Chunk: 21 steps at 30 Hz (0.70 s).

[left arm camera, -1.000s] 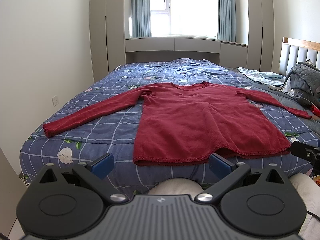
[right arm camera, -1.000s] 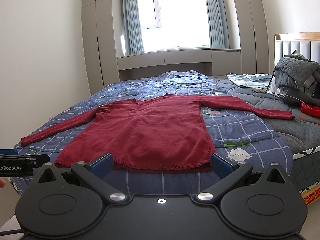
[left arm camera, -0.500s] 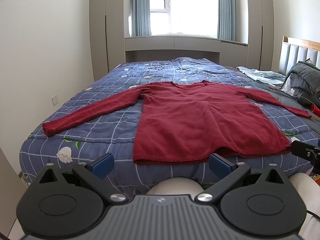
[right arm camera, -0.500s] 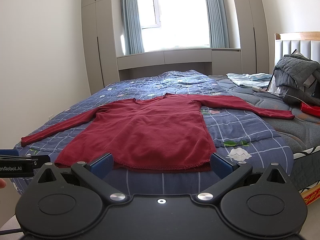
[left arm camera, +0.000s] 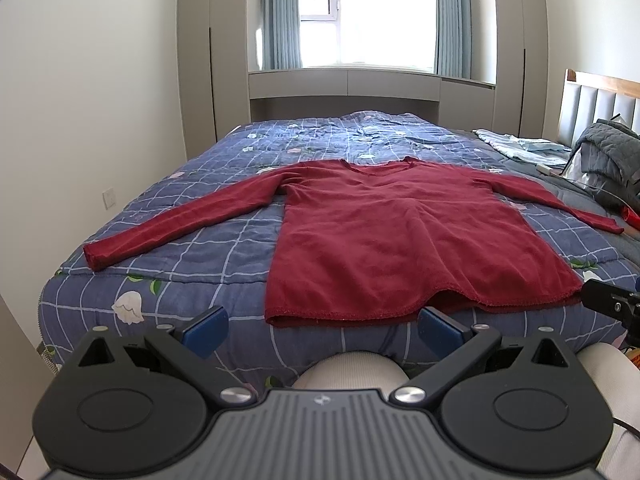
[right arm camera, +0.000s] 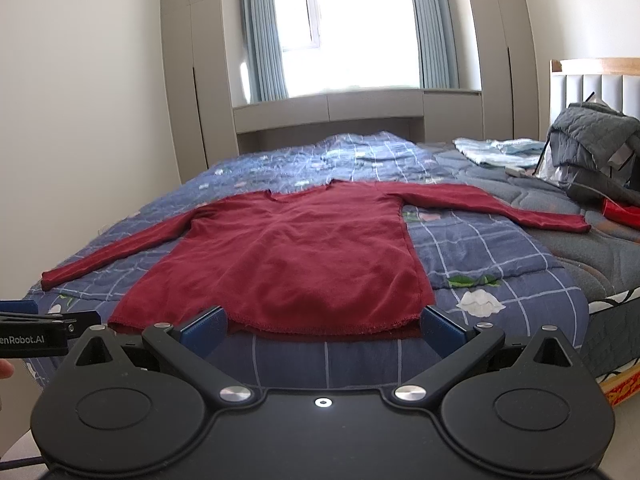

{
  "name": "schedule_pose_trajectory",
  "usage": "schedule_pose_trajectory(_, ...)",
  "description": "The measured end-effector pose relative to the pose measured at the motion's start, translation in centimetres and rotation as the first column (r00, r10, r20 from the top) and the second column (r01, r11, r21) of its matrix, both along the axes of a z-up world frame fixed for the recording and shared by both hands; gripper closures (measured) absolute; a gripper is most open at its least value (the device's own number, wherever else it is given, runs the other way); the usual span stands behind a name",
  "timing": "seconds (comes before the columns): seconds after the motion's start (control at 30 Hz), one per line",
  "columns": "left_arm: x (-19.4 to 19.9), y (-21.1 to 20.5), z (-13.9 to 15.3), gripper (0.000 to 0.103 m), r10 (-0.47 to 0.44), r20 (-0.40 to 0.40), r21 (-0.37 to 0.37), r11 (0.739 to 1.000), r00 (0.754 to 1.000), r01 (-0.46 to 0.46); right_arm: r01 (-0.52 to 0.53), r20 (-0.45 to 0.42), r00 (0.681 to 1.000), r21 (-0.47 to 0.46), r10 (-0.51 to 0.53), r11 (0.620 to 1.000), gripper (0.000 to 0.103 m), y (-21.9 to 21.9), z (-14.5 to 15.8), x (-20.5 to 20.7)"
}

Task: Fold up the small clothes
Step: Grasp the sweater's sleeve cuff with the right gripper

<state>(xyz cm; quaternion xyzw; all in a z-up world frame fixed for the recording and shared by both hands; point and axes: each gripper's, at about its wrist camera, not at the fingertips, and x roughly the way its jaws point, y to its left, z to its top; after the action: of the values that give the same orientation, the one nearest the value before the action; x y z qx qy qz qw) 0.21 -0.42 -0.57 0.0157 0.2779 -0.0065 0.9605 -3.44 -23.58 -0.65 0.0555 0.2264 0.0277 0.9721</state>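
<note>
Blue pads tip the fingers of both grippers, and on each the pair stands spread wide with nothing between them. The left gripper (left arm camera: 322,326) hovers off the foot end of the bed (left arm camera: 176,248), its fingers short of the mattress edge and apart from any cloth; a pale rounded shape, perhaps the person's knee (left arm camera: 352,370), shows just below and between them. The right gripper (right arm camera: 323,326) hangs at the same edge, its fingers framing the hem without touching it. Each gripper appears at the border of the other's view: the right one at the far right of the left wrist camera, the left one at the far left of the right wrist camera.

Beyond the fingers lies the dark red long-sleeved top (left arm camera: 400,240), flat and face up on the blue checked quilt (right arm camera: 480,248), hem toward the grippers, V-neck toward the window (left arm camera: 380,16), both sleeves stretched straight out to either side. Further right on the bed sit a grey quilted jacket (right arm camera: 592,144), a light blue folded cloth (right arm camera: 496,150) and a small red item (right arm camera: 622,214).
</note>
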Motion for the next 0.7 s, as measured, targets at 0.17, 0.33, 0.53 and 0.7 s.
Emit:
schedule_pose_trajectory(0.17, 1.2, -0.1, -0.3, 0.000, 0.016, -0.076, 0.026, 1.000, 0.997, -0.014, 0.030, -0.116, 0.993, -0.022, -0.032, 0.999, 0.000, -0.1, 0.1, 1.8)
schedule_pose_trajectory(0.33, 3.4, 0.0, -0.1, 0.000, -0.017, -0.140, 0.010, 1.000, 0.990, 0.019, 0.078, -0.180, 0.981, -0.006, -0.078, 0.997, 0.000, -1.1, 0.7, 4.1)
schedule_pose_trajectory(0.53, 8.9, -1.0, 1.8, 0.000, -0.008, -0.157, 0.034, 0.999, 0.988, 0.014, 0.131, -0.179, 0.975, -0.015, -0.131, 0.991, 0.000, -3.5, 1.6, 8.6)
schedule_pose_trajectory(0.7, 14.9, -3.4, 3.0, 0.000, -0.019, -0.151, 0.047, 0.999, 0.988, 0.026, 0.171, -0.175, 0.970, -0.017, -0.171, 0.985, 0.000, -7.1, 1.0, 13.7)
